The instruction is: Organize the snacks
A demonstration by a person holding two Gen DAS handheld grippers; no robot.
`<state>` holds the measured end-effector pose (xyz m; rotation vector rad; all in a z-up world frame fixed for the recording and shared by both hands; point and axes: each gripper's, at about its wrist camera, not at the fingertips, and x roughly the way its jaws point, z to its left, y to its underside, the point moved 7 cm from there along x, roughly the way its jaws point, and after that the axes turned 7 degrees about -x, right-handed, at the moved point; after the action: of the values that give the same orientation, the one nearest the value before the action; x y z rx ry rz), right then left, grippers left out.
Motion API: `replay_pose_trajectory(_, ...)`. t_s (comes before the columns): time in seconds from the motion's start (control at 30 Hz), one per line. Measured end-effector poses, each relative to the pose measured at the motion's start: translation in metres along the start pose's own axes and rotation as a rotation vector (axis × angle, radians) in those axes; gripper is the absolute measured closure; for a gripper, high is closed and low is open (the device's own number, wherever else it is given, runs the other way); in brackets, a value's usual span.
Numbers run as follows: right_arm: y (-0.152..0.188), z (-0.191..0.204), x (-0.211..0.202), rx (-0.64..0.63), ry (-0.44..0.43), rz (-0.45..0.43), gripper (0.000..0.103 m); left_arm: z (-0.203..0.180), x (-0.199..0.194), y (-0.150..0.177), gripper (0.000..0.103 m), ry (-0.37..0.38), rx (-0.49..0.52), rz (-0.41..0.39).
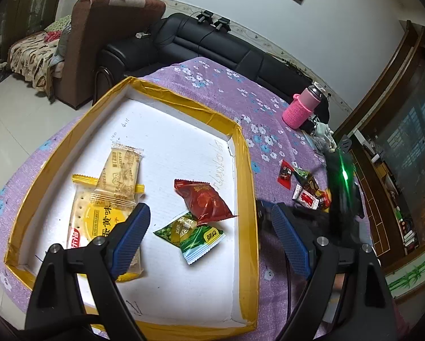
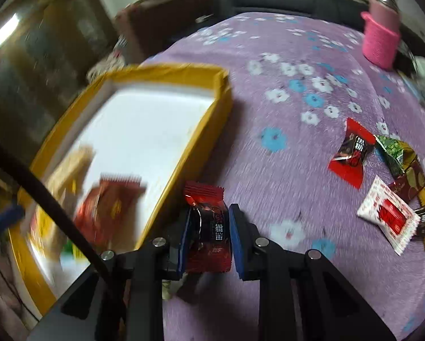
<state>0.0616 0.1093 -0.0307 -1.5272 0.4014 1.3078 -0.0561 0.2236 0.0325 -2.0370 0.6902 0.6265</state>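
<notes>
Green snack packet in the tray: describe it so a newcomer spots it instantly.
Start at the yellow-rimmed white tray on the purple floral cloth. Near its right wall lie two small packets that overlap; the green snack packet is the nearer one, tucked partly under the red packet. It is the only green wrapper in the tray, with a white crimped end.

The right gripper [image 2: 208, 234] clamps a red-and-black snack packet [image 2: 208, 227] above the purple floral cloth [image 2: 283, 156], just beside the yellow-rimmed tray [image 2: 184, 153].
</notes>
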Motion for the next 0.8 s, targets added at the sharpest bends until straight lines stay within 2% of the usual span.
replay_pose_trajectory(0.1,0.023,0.006,-0.013,-0.073,0.017,0.035,0.081,-0.005,-0.002,0.001,0.016,0.007,0.022,0.0)
replay_pose_trajectory(0.23,0.055,-0.007,-0.034,-0.092,0.051,0.072,0.083,-0.014,-0.004,0.004,0.016,0.014,0.047,0.0)
replay_pose_trajectory(0.27,0.061,-0.016,-0.039,-0.087,0.095,0.083,0.08,-0.016,-0.004,0.004,0.016,0.017,0.046,-0.001)
replay_pose_trajectory(0.3,0.067,-0.025,-0.046,-0.078,0.146,0.08,0.073,-0.017,-0.005,0.005,0.016,0.022,0.045,-0.002)
replay_pose_trajectory(0.37,0.068,-0.033,-0.06,-0.057,0.199,0.03,0.068,-0.021,-0.005,0.006,0.016,0.028,0.046,-0.003)
replay_pose_trajectory(0.43,0.066,-0.028,-0.072,-0.045,0.156,-0.039,0.067,-0.025,-0.008,0.008,0.016,0.033,0.048,-0.005)
replay_pose_trajectory(0.5,0.062,-0.008,-0.078,-0.079,0.069,-0.089,0.067,-0.028,-0.011,0.008,0.016,0.035,0.05,-0.009)
replay_pose_trajectory(0.63,0.051,0.031,-0.06,-0.171,-0.008,-0.102,0.068,-0.028,-0.017,0.009,0.015,0.028,0.052,-0.017)
replay_pose_trajectory(0.73,0.045,0.038,-0.034,-0.162,-0.057,-0.067,0.072,-0.028,-0.02,0.01,0.015,0.027,0.057,-0.018)
replay_pose_trajectory(0.8,0.049,0.04,-0.026,-0.162,-0.059,-0.046,0.075,-0.028,-0.022,0.011,0.015,0.03,0.065,-0.018)
